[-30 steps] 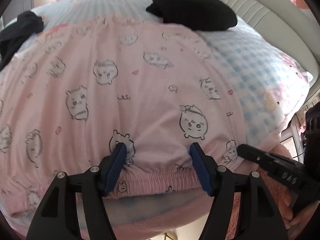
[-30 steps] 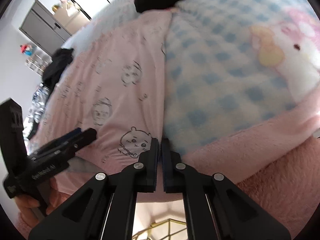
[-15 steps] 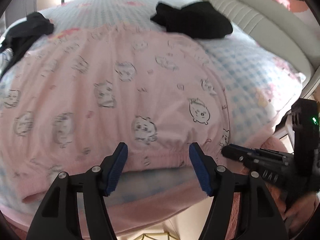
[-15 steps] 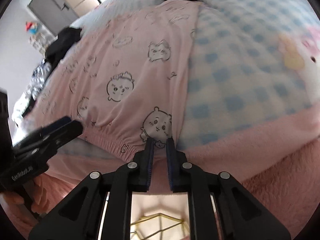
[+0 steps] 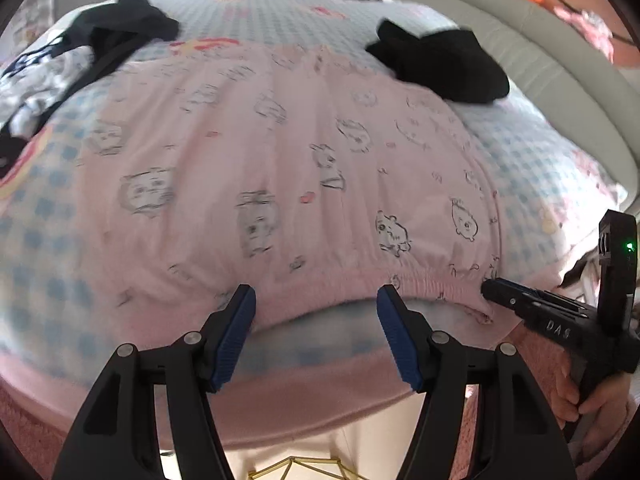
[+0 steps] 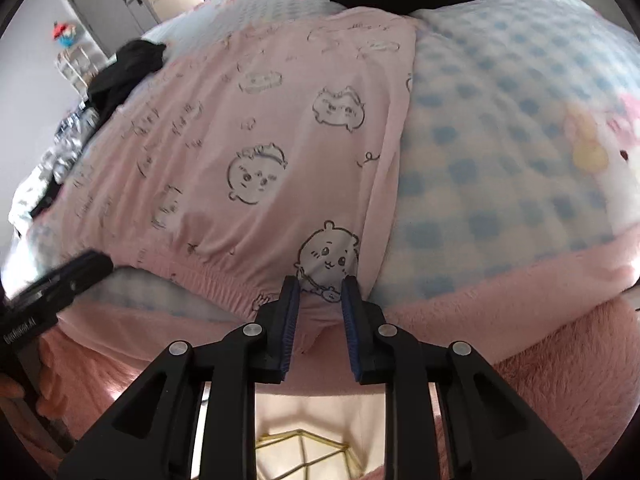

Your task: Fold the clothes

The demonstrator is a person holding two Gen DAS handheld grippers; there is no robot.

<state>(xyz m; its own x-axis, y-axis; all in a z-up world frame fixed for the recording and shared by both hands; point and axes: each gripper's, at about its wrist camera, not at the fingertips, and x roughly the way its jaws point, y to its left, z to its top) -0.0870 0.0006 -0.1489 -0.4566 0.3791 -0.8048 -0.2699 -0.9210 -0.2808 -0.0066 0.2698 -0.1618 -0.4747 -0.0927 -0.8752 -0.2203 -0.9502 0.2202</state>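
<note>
- Blue-and-white checked bedding (image 5: 532,152) covers the bed, with a fuzzy pink blanket (image 6: 520,308) along its near edge and a grey cabinet (image 6: 108,4) against the far wall.
- Pink cartoon-print pants (image 5: 280,152) lie spread flat on the bedding, the elastic waistband (image 5: 424,280) toward the near edge.
- Left claw (image 5: 316,330) is spread wide — its blue pads sit just short of the waistband and hold nothing.
- Right claw (image 6: 318,322) is parted narrowly at the waistband's right corner; a bit of pink fabric shows between the pads, though whether they touch it cannot be told.
- Black folded garment (image 5: 440,64) rests at the pants' far right end.
- Dark clothes pile (image 5: 108,40) lies at the far left of the bed, beside a black-and-white patterned cloth (image 5: 36,84).
</note>
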